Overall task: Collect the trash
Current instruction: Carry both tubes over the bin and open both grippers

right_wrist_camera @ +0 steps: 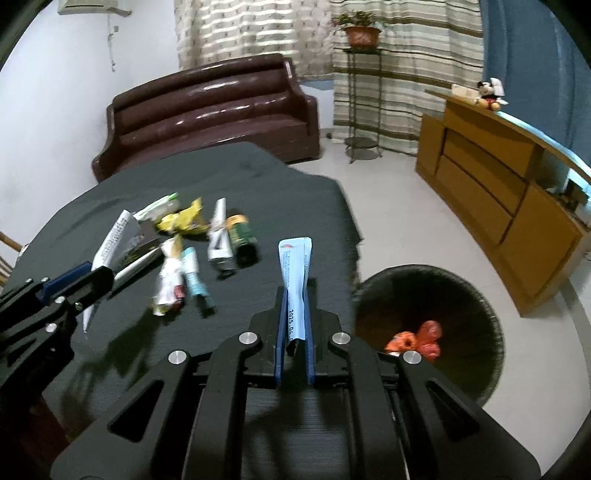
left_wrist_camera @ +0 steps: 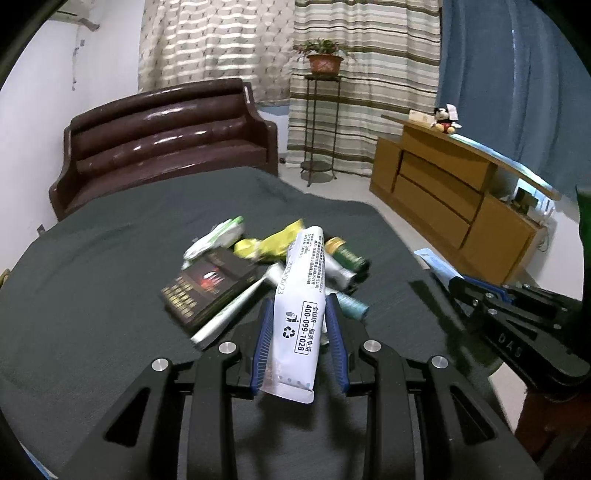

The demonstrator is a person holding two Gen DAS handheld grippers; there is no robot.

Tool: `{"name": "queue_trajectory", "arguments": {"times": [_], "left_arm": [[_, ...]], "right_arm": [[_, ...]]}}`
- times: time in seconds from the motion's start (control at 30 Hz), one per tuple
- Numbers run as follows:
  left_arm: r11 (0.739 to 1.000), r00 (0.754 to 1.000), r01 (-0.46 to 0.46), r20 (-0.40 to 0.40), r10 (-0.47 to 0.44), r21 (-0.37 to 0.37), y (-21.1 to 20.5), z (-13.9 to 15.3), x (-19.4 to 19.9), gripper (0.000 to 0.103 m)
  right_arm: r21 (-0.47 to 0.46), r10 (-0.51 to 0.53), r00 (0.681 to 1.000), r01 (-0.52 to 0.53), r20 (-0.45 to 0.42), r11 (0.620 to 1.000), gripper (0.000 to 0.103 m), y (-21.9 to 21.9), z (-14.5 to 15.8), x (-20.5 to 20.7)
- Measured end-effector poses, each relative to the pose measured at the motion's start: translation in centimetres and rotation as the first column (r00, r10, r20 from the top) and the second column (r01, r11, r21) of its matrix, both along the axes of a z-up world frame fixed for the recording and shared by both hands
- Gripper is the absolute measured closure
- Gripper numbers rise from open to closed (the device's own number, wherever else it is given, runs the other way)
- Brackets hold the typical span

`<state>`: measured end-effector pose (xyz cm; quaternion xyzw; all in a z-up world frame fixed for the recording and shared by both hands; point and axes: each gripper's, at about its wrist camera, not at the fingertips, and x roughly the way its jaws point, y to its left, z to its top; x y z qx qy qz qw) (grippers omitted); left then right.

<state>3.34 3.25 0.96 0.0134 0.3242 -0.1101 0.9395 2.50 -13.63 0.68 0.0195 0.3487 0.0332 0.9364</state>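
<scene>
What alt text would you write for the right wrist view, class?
The right gripper is shut on a light blue sachet above a dark-clothed table strewn with wrappers. A black bin holding orange scraps stands on the floor to its right.

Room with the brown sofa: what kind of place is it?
Probably a home living room. There is a shiny dark brown leather sofa, a potted plant on a thin metal stand, striped curtains, and a wooden cabinet with a plush toy.
</scene>
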Motion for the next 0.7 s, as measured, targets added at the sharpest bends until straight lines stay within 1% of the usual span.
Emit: {"name": "queue_trajectory", "arguments": {"times": [0.13,0.4,0.53,0.7], "left_arm": [[0.999,0.999,0.035,0.006,-0.035,-0.010,-2.6,0.4,0.7,0.073],[0.993,0.993,0.117,0.024,-0.118,0.013,-9.1,0.7,1.4,0.073],[0.988,0.989,0.148,0.019,-0.148,0.033,-12.0,0.3,1.9,0.073],[0.983,0.984,0.178,0.003,-0.178,0.053,-15.0,-0.2,2.6,0.073]], "right_arm": [[-0.023,-0.051,0.998,0.052,0.024,0.998,0.094,-2.8,0.4,-0.2],[-0.055,-0.146,0.988,0.149,0.046,0.987,0.094,-8.1,0.2,-0.3],[-0.037,-0.187,0.982,0.188,0.036,0.981,0.094,-10.7,-0.2,-0.2],[-0.019,-0.214,0.976,0.215,0.039,0.976,0.094,-12.7,-0.3,0.0]]}}
